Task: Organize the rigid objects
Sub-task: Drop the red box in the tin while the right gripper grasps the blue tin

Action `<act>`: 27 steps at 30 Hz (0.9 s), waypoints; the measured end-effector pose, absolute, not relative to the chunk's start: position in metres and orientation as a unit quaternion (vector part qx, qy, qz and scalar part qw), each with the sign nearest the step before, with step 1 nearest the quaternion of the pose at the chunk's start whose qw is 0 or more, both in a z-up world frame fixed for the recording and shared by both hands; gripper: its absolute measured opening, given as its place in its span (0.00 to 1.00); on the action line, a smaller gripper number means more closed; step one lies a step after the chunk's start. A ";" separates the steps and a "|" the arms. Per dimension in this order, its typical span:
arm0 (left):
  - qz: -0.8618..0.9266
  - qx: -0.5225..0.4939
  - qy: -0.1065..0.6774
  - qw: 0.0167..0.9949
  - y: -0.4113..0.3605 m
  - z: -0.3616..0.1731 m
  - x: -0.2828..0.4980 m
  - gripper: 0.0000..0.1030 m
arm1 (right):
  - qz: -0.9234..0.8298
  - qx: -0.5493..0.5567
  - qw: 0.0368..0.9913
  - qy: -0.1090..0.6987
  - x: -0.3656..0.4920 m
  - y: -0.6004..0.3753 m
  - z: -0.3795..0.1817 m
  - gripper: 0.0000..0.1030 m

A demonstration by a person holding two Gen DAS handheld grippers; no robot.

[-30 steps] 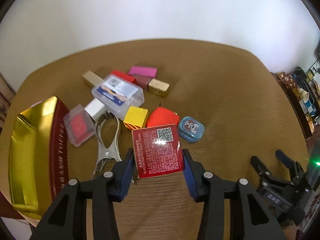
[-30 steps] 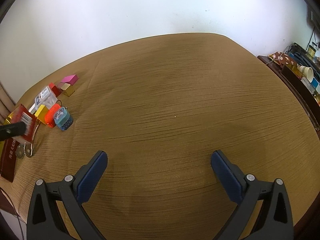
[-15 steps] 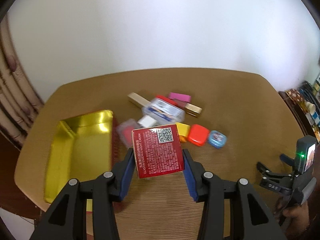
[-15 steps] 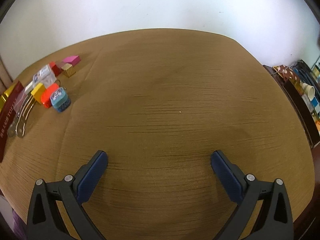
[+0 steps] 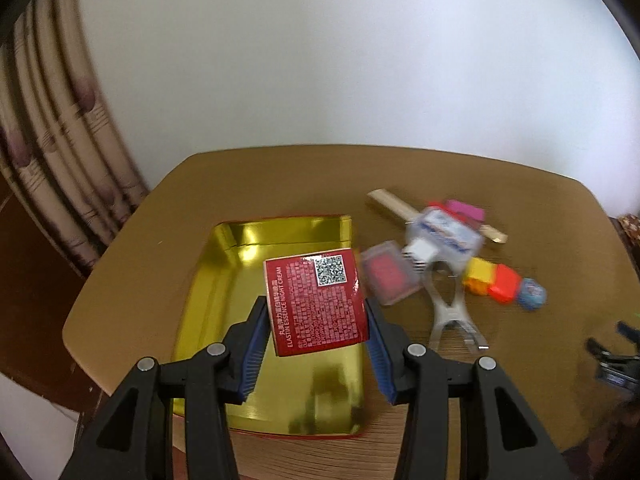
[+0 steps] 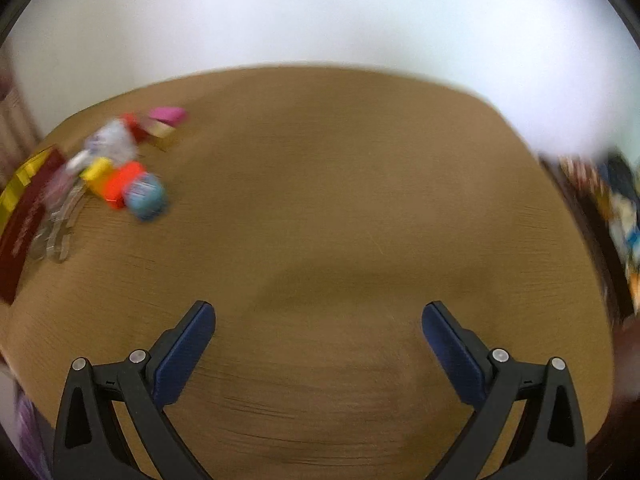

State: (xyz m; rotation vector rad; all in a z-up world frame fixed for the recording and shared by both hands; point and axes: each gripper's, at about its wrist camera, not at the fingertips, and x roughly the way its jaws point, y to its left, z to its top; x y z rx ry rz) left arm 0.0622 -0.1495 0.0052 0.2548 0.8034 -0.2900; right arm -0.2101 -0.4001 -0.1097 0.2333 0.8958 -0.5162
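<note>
My left gripper (image 5: 316,320) is shut on a red night-cream box (image 5: 316,304) and holds it in the air above the gold-lined tray (image 5: 224,300), which has a red outer rim. A heap of small rigid objects (image 5: 444,248) lies right of the tray: a clear case, a red case, yellow and orange blocks, a blue tin (image 5: 532,300), a pink box, a metal clamp (image 5: 452,316). My right gripper (image 6: 318,344) is open and empty over bare table; the heap (image 6: 120,168) and the tray edge (image 6: 16,188) sit far to its left, blurred.
The brown table (image 6: 360,200) has rounded edges. A curtain (image 5: 52,128) hangs at the left and a white wall is behind. Cluttered shelving (image 6: 616,208) stands past the table's right edge. The right gripper shows at the lower right in the left wrist view (image 5: 616,352).
My left gripper has lifted the red box away from the heap and carried it left, over the gold tray. The right gripper has shifted a little and stays open.
</note>
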 end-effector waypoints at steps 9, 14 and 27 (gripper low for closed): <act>-0.100 0.098 0.443 0.885 -0.113 -0.032 0.114 0.45 | -0.091 -0.011 0.906 0.413 -0.155 -0.348 -0.070 0.95; -0.099 0.096 0.465 0.875 -0.113 -0.049 0.128 0.46 | -0.041 -0.036 0.891 0.450 -0.116 -0.342 -0.083 0.60; -0.088 0.123 0.476 0.866 -0.128 -0.070 0.159 0.48 | -0.002 -0.047 0.855 0.516 -0.062 -0.348 -0.119 0.34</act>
